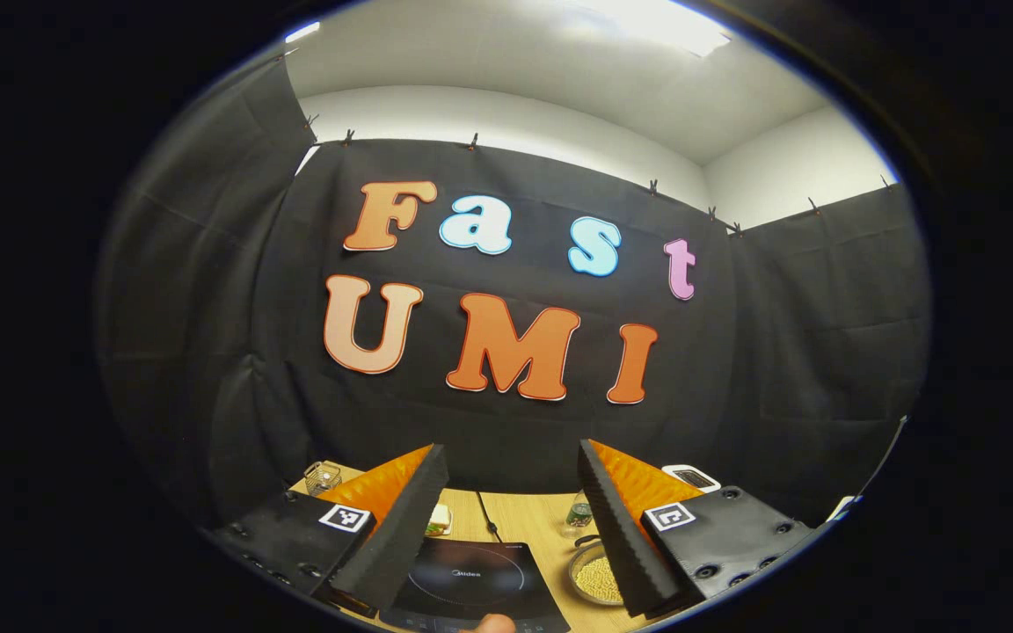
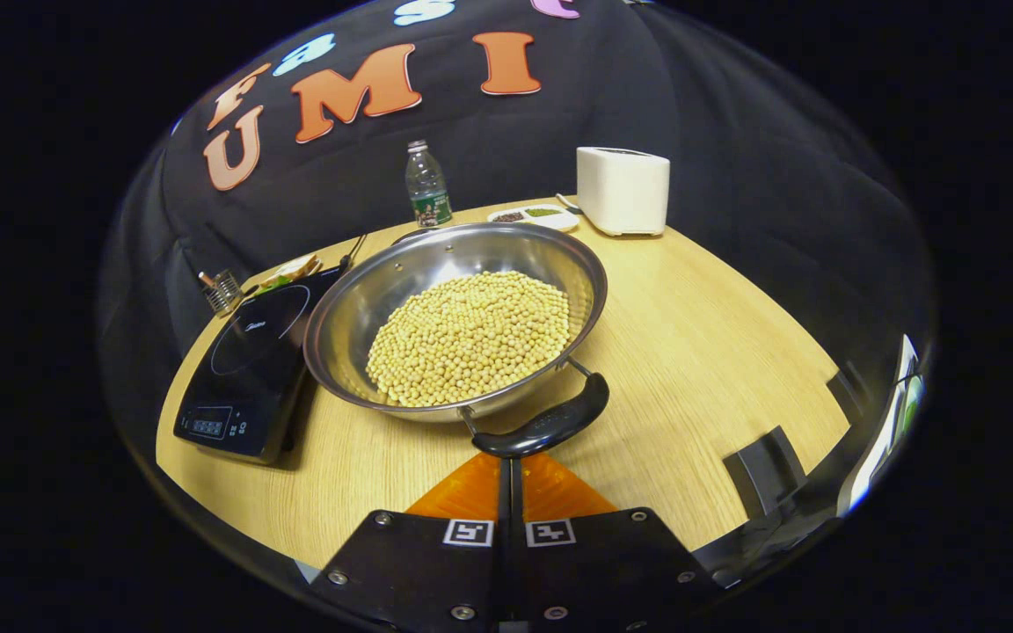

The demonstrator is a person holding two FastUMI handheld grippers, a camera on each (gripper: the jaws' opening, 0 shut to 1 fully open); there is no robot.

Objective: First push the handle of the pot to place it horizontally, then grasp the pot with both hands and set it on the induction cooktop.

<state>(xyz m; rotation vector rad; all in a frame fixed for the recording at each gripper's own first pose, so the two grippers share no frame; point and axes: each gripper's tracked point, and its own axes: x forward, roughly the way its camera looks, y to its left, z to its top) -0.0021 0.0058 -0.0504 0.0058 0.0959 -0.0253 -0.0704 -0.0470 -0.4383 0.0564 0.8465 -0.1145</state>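
**Nudging the pot handle, first step in hand**

Left gripper view: my left hand-held gripper [image 1: 513, 519] hangs high with its fingers spread wide, holding nothing. Below it lies the induction cooktop [image 1: 471, 576] on the worktop [image 1: 537, 523], the pot [image 1: 596, 576] just to its right.

Right gripper view: my right hand-held gripper [image 2: 508, 492] is closed, fingers together with nothing between them, its tip at the black handle [image 2: 550, 424] of the bean-filled pot [image 2: 458, 321], which sits beside the induction cooktop [image 2: 251, 369]. I judge the push is under way; next the handle needs swinging level, then both sides gripped.
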